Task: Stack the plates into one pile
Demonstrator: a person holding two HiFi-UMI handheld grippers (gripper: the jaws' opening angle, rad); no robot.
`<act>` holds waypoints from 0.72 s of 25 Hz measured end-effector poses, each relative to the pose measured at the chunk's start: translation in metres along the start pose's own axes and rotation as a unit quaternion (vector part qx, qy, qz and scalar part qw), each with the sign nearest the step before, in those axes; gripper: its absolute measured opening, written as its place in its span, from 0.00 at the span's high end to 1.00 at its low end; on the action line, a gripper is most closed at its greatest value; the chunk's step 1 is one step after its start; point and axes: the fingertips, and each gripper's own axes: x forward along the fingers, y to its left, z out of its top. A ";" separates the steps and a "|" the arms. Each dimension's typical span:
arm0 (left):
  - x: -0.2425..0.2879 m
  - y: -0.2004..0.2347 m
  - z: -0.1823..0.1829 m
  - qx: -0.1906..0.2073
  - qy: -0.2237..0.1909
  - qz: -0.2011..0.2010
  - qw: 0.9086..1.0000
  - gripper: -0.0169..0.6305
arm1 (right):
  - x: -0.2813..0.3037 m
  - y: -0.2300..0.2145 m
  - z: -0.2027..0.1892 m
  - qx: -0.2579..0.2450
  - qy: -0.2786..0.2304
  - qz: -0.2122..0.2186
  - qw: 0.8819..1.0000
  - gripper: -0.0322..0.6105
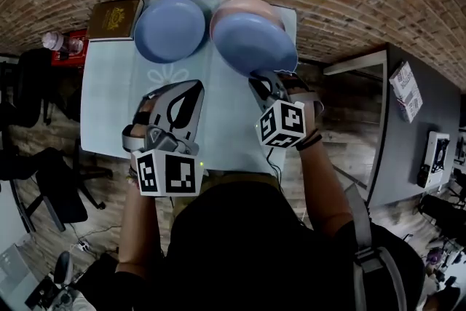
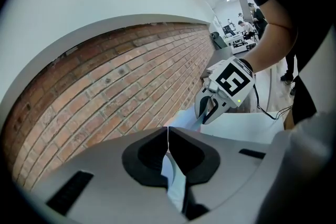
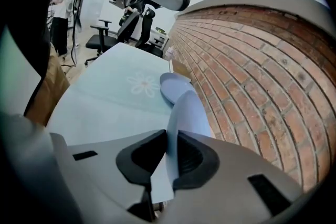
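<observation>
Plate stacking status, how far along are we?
Done: no plate visibly stacked yet. In hand: the right gripper is clamped on a blue plate by its rim, holding it over the pink plate. To do: release it there, then add the other blue plate, lying alone on the cloth. The left gripper is shut and empty.

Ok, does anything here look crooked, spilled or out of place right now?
Only one thing: the blue plate is tilted, pinched by its rim in the right gripper above the pink plate rather than lying flat. The second blue plate sits level on the table. Nothing looks spilled or broken.
</observation>
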 end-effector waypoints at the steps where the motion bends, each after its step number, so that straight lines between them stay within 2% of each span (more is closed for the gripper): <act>1: 0.000 -0.001 0.000 0.001 0.002 -0.001 1.000 0.94 | 0.002 0.001 -0.005 -0.001 0.005 0.005 1.000 0.86; 13: 0.001 -0.006 -0.003 -0.001 0.008 -0.002 1.000 0.94 | 0.010 0.020 -0.010 -0.032 0.012 0.045 0.998 0.83; 18: 0.000 -0.008 -0.004 0.005 0.009 -0.003 1.000 0.94 | 0.014 0.017 -0.012 -0.033 0.015 0.034 0.999 0.83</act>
